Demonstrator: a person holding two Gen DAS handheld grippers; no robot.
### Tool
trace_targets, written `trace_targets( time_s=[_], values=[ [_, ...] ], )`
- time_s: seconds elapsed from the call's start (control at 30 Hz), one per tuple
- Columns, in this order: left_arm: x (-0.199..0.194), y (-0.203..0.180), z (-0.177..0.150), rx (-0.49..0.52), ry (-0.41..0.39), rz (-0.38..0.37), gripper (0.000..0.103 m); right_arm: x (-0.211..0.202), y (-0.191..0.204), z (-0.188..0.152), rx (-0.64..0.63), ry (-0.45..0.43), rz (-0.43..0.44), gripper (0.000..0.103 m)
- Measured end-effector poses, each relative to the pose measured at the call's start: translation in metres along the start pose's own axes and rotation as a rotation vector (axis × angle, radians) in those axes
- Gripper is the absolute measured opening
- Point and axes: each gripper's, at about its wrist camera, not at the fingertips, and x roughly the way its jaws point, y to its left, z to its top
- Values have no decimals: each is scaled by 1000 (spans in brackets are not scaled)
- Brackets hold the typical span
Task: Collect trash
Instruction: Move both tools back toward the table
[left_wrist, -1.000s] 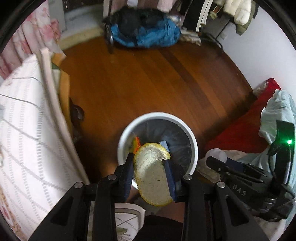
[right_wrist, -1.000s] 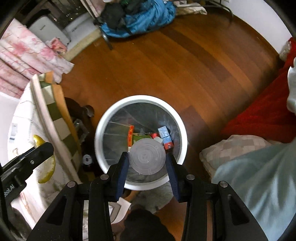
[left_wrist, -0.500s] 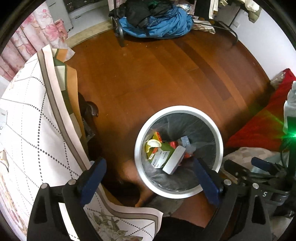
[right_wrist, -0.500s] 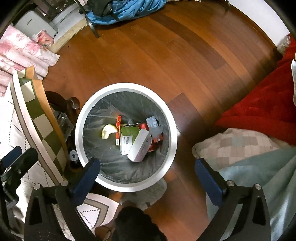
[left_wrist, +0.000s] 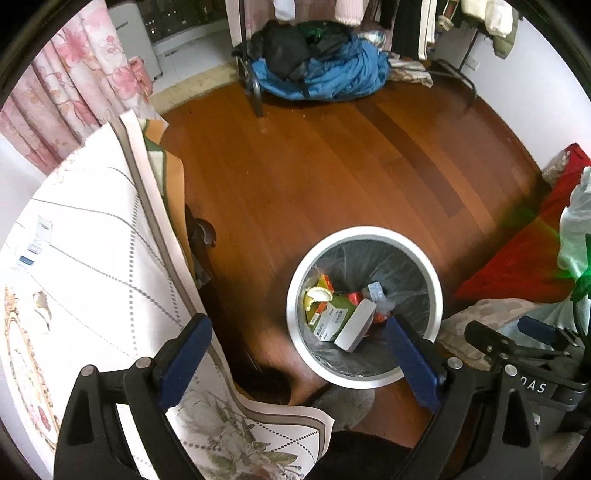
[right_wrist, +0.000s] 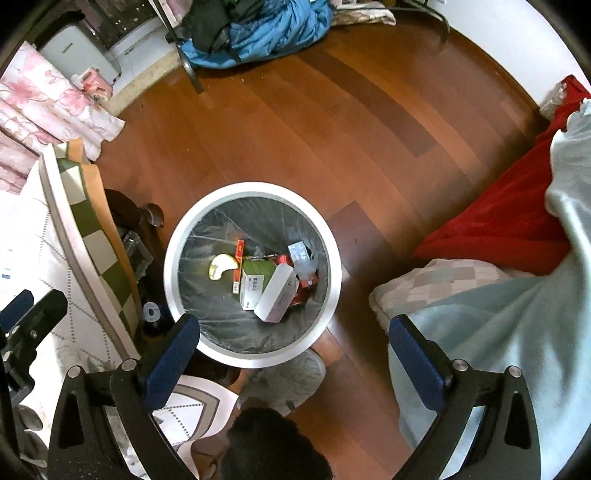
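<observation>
Both your grippers hang wide open and empty above one white trash bin.

Left wrist view: your left gripper (left_wrist: 297, 349) has its two blue pads spread far apart with nothing between them. One trash bin (left_wrist: 437, 295), lined with a grey bag, stands on the wooden floor just beside the tablecloth (left_wrist: 92, 258). Inside you can count one citrus peel (left_wrist: 320, 293), one green box (left_wrist: 338, 314) and one white box (left_wrist: 354, 325) leaning on it. Only this view shows your right gripper from outside, at the right edge.

Right wrist view: your right gripper (right_wrist: 293, 349) is likewise wide open, holding nothing. Here the bin (right_wrist: 173, 273) sits nearer centre, and the peel (right_wrist: 221, 265) lies apart from the boxes. One light-blue blanket (right_wrist: 517, 350) and one red cloth (right_wrist: 517, 221) fill the right side.
</observation>
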Motion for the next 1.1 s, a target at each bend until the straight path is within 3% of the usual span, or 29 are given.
trace_targets(
  time_s=[0.4, 0.63, 0.77, 0.87, 0.97, 1.1],
  values=[
    [-101, 14, -6, -3, -177, -20, 96, -119, 20, -19, -17, -170, 48, 103],
    [-158, 70, -8, -115, -270, 46, 96, -178, 71, -24, -72, -258, 137, 103],
    [-169, 143, -21, -244, -290, 106, 96, -178, 156, -22, -237, -237, 192, 103],
    [-161, 208, -42, -348, -280, 200, 96, -164, 228, -22, -373, -202, 210, 103],
    [-135, 279, -71, -456, -217, 292, 96, -137, 325, -23, -564, -158, 221, 103],
    [-86, 352, -108, -582, -107, 324, 96, -91, 437, -21, -775, -70, 204, 103]
  ],
)
